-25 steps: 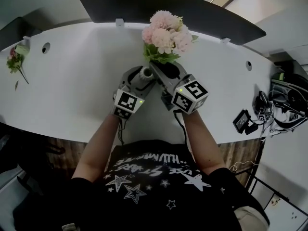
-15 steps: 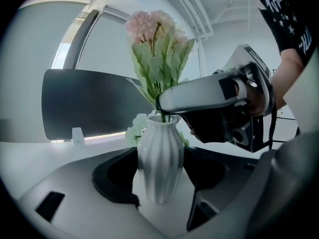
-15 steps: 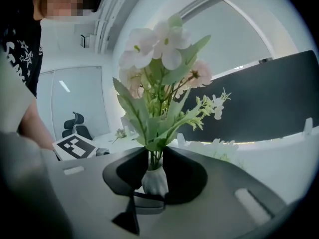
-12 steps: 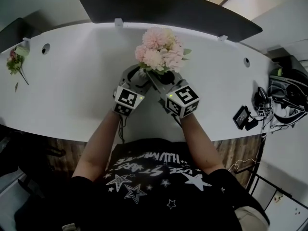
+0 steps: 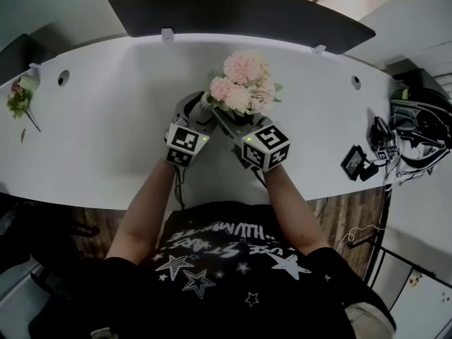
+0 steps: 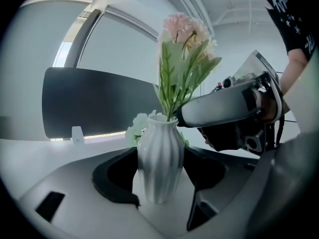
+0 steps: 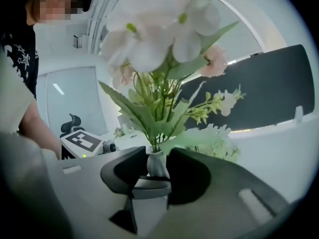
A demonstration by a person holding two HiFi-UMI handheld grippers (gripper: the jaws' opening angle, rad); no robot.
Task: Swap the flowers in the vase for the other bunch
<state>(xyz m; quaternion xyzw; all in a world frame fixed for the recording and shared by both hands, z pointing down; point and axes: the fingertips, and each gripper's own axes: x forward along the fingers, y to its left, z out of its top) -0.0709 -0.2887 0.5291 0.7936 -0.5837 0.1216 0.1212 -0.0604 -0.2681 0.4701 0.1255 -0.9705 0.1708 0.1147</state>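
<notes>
From the head view, we see the pink bunch (image 5: 244, 87) standing upright mid-table, its blooms hiding the vase (image 6: 160, 156) below, with the left claw (image 5: 201, 110) and right claw (image 5: 227, 119) both reaching in under it; the other bunch (image 5: 19, 99) lies well apart at the far left edge of the white curved table (image 5: 113, 111), which has a dark panel (image 5: 233, 13) along its back, cables and gear (image 5: 417, 129) at its right end, and wood flooring below. In the left gripper view, the left claw is clenched on the ribbed vase, a pad on each flank, and the right claw's pale jaw sits at the stems just above the mouth. In the right gripper view, the jaws have just been opening and now stand released, with the vase neck and stems in the gap but unpressed; an office chair (image 7: 72, 123) shows beyond. We judge the main risk to be on pulling back: a jaw could catch a leaf and drag the stems out, or tip the slim, top-heavy vase should the left grip slacken
</notes>
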